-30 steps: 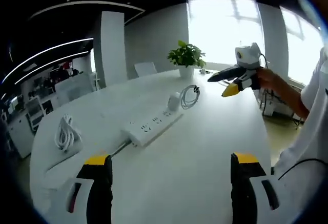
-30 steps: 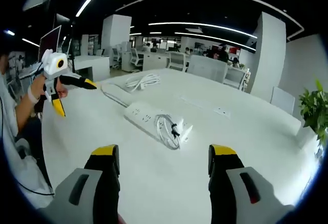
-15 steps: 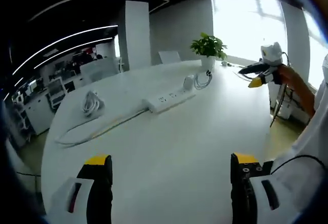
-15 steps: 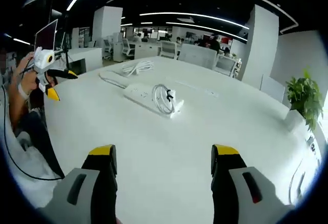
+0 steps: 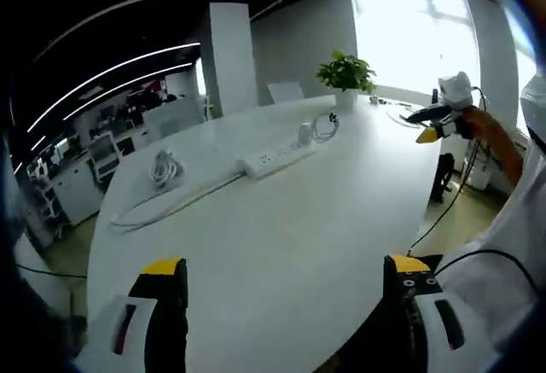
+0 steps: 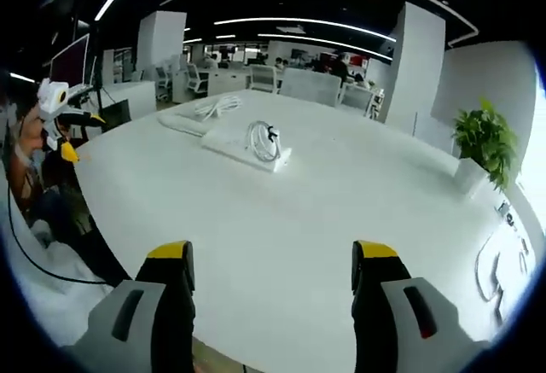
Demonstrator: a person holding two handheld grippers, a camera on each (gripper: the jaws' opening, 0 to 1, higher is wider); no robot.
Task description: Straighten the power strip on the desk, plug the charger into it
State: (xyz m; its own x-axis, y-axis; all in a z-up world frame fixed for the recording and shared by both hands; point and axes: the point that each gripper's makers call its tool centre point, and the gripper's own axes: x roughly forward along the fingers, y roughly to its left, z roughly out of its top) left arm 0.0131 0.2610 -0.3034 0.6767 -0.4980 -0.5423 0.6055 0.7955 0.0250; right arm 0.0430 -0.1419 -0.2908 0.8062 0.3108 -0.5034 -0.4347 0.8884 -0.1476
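Observation:
The white power strip (image 5: 275, 158) lies at a slant on the white desk (image 5: 281, 236), far ahead of my open left gripper (image 5: 286, 267). A white charger (image 5: 304, 132) with its looped cable sits at the strip's far end. My right gripper (image 5: 437, 120) is held in a hand off the desk's right edge, jaws apart. In the right gripper view the strip (image 6: 223, 141) and the charger (image 6: 279, 154) lie in the distance beyond my open right gripper (image 6: 271, 253). The left gripper (image 6: 68, 124) hangs at the far left, jaws apart. Nothing is between either pair of jaws.
A bundled white cable (image 5: 162, 168) and the strip's cord (image 5: 171, 206) lie left of the strip. A potted plant (image 5: 345, 74) stands at the desk's far end. Another cable (image 6: 495, 266) lies near the desk's right edge. Office chairs and desks stand behind.
Both grippers have drawn back from the desk, so the strip and charger look smaller and farther away. The desk's near edge now shows in both views. Jaws stayed open.

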